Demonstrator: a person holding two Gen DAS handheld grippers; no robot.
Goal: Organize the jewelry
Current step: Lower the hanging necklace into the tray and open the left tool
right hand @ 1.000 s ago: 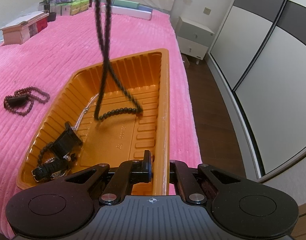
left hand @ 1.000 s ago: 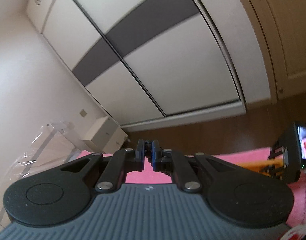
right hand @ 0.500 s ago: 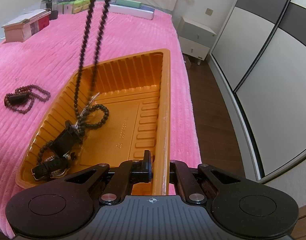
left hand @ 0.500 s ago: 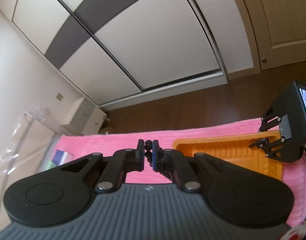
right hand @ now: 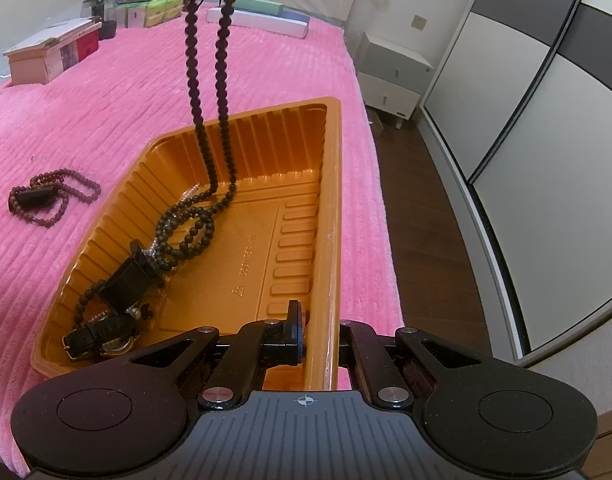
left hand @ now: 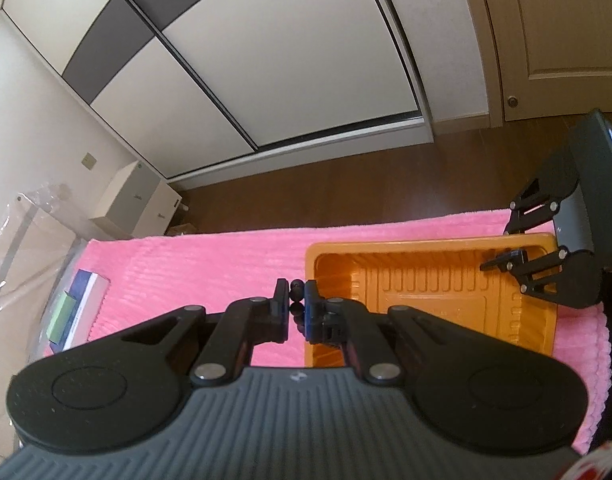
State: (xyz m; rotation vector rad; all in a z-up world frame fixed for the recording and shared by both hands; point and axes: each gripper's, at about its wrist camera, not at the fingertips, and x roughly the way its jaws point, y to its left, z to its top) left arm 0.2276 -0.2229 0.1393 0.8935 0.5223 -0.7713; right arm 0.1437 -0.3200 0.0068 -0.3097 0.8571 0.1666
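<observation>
My left gripper (left hand: 296, 300) is shut on a black bead necklace (left hand: 296, 285), held high over the orange tray (left hand: 521, 328). In the right wrist view the necklace (right hand: 210, 92) hangs from above and its lower end coils on the tray floor (right hand: 186, 228). My right gripper (right hand: 317, 332) is shut on the tray's near right rim (right hand: 325, 280); it also shows in the left wrist view (left hand: 553, 256). Inside the tray lie a black watch (right hand: 102, 336), a black box-like piece (right hand: 130, 276) and a silver chain (right hand: 188, 193). A dark red bead bracelet (right hand: 50, 196) lies on the pink bedspread left of the tray.
The pink bedspread (right hand: 86, 100) covers the bed. At its far end stand a wooden box (right hand: 46, 56), tissue boxes (right hand: 146, 4) and flat boxes (right hand: 258, 16). A white nightstand (right hand: 393, 76), wardrobe doors (right hand: 525, 100) and dark wooden floor (right hand: 425, 240) lie to the right.
The left gripper has tilted down and lowered the black necklace; more of it now coils on the tray floor, shifted left. The right gripper has kept its hold on the rim.
</observation>
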